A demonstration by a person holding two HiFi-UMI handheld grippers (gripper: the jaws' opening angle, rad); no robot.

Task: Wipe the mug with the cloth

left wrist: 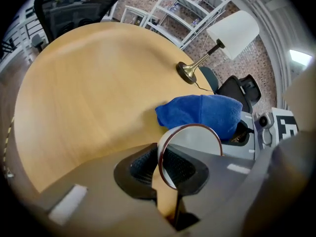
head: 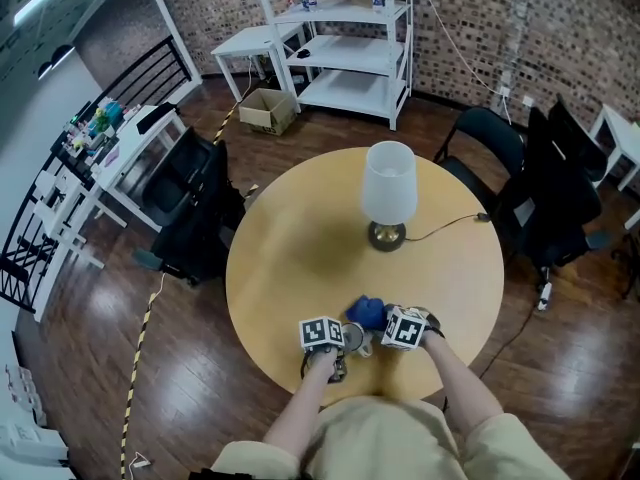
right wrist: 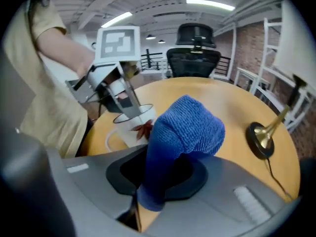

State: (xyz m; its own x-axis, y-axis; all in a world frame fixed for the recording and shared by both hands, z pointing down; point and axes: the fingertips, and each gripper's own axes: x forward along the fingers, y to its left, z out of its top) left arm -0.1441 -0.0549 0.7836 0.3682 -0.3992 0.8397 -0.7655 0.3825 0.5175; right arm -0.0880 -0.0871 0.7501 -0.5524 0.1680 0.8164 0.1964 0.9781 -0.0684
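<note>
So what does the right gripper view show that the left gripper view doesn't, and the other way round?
Only the right gripper view: the mug's outside with its handle and red print, the left gripper shut on its rim seen from outside, and the person's forearm.
Only the left gripper view: the mug's rim edge-on between that gripper's own jaws, and the right gripper's marker cube.
Both: the blue cloth, held by the right gripper, the lamp's brass base and the round wooden table.
</note>
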